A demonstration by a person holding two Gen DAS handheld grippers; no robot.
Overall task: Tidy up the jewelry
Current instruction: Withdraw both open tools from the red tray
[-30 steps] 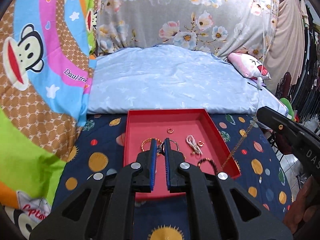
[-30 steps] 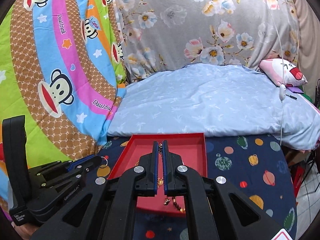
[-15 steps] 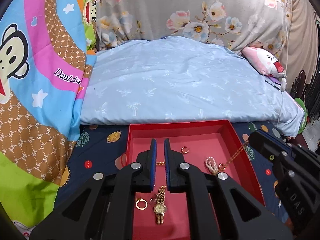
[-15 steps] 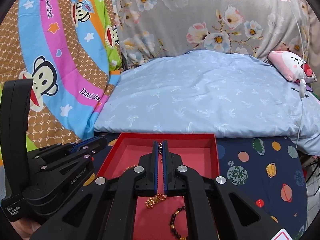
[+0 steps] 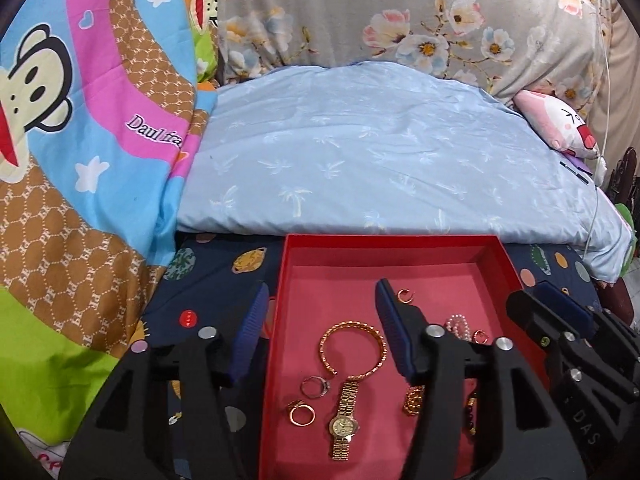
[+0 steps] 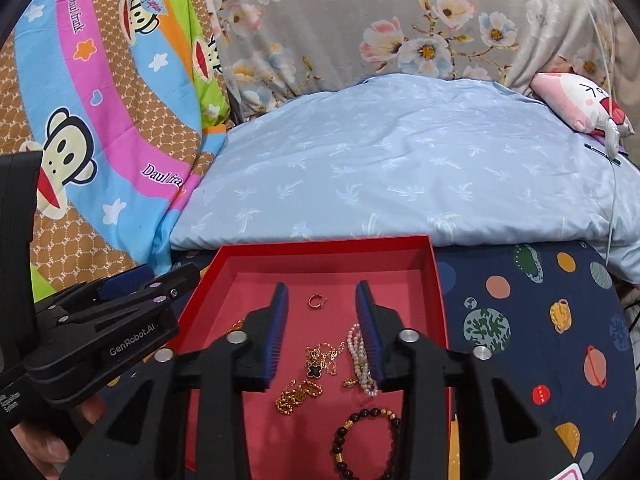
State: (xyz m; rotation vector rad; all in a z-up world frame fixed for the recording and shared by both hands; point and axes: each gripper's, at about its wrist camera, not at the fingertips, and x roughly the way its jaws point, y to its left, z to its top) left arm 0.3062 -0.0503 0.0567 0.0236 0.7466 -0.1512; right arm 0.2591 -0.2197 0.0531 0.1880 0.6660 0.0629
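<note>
A red tray [image 5: 496, 256] sits on the dark planet-print sheet. In the left wrist view it holds a gold bangle [image 5: 352, 346], a gold watch [image 5: 344, 424], two rings [image 5: 314, 386] and an ear cuff [image 5: 405, 295]. My left gripper [image 5: 320, 292] hovers over the tray's left side with its jaws opening and nothing between them. In the right wrist view a gold necklace with a black clover [image 6: 317, 368], a pearl strand [image 6: 360, 356] and a black bead bracelet [image 6: 366, 440] lie in the tray [image 6: 434, 276]. My right gripper [image 6: 322, 292] hangs above them, jaws opening, touching nothing.
A light blue pillow [image 5: 360, 160] lies right behind the tray, with a floral cushion [image 5: 400, 20] further back. A bright cartoon blanket [image 5: 80, 140] rises on the left. A pink plush toy [image 6: 580, 104] and a white cable [image 6: 612, 184] are at the right. A hand [image 6: 40, 440] holds the left gripper.
Both grippers went from shut to open and moved forward and down over the tray. The gold necklace that hung from the right gripper now lies in the tray.
</note>
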